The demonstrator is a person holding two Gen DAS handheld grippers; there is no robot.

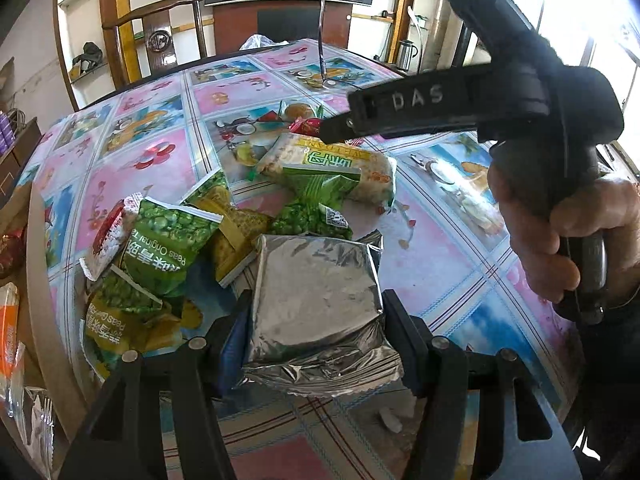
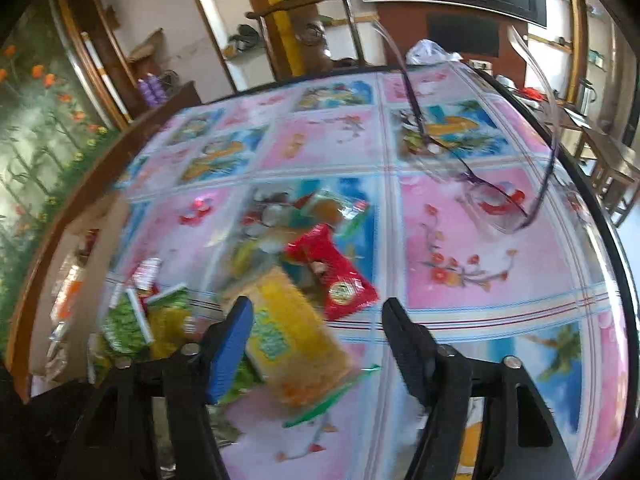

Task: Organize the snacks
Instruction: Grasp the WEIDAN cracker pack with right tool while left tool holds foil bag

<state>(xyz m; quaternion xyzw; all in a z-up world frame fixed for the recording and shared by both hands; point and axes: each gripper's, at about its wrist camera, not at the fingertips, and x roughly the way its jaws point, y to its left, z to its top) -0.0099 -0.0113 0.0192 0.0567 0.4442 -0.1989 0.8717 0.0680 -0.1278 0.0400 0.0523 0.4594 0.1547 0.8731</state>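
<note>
In the left wrist view a silver foil packet (image 1: 316, 300) sits between the fingers of my left gripper (image 1: 316, 299), both pads pressed on its sides. Behind it lies a heap of several green pea packets (image 1: 168, 240) and a long yellow rice-cracker packet (image 1: 332, 168). A hand (image 1: 560, 232) holds my right gripper (image 1: 334, 128) over the far end of that packet, near a red packet (image 1: 306, 125). The blurred right wrist view shows my right gripper (image 2: 316, 306) open, its jaws astride the yellow packet (image 2: 296, 344) without touching it. The red packet (image 2: 336, 276) lies just beyond.
The round table (image 1: 460, 248) carries a pink and blue fruit-patterned cloth. A pair of glasses (image 2: 492, 200) lies at the far right. A white plastic bag (image 1: 260, 42) sits at the far edge before a wooden chair (image 1: 152, 12). Orange packets (image 1: 8, 332) lie off the left rim.
</note>
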